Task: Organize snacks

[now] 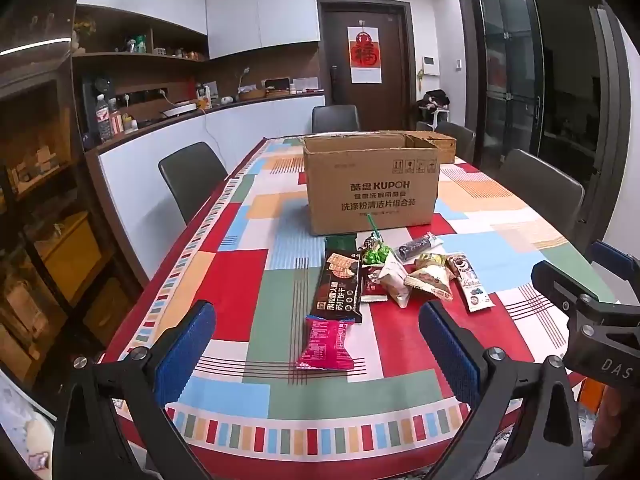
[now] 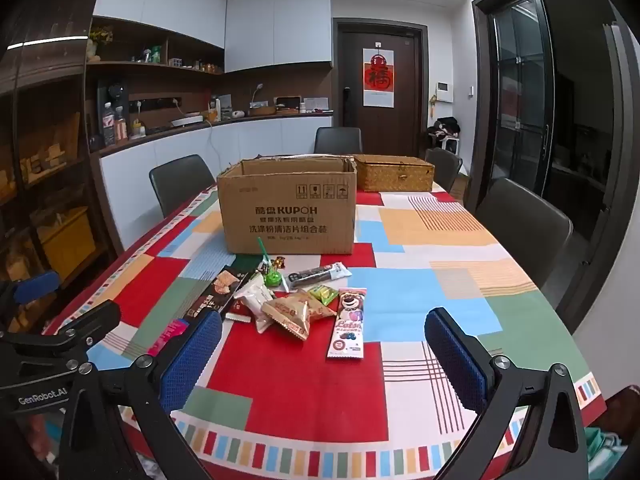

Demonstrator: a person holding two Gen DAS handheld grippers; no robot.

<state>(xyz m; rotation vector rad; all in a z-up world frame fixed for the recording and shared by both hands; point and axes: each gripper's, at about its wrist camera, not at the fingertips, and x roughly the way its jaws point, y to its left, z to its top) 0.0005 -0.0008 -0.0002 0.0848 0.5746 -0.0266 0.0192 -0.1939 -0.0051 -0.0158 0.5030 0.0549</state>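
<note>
Several snack packets lie in a loose pile on the patterned tablecloth (image 1: 248, 292) before an open cardboard box (image 1: 372, 184) (image 2: 288, 212). Nearest the left gripper lies a pink packet (image 1: 326, 344), beyond it a long dark cracker pack (image 1: 338, 284). A tan wrapped pastry (image 2: 296, 312), a bear-print bar (image 2: 348, 322), a dark stick packet (image 2: 316, 274) and green candy (image 2: 274, 278) sit in the right wrist view. My left gripper (image 1: 316, 344) and right gripper (image 2: 324, 356) both hover open and empty above the table's near edge.
A woven lidded basket (image 2: 394, 178) stands behind the box at the right. Grey chairs (image 1: 192, 180) (image 2: 524, 220) surround the table. A counter with bottles and shelves runs along the left wall; a dark door is at the back.
</note>
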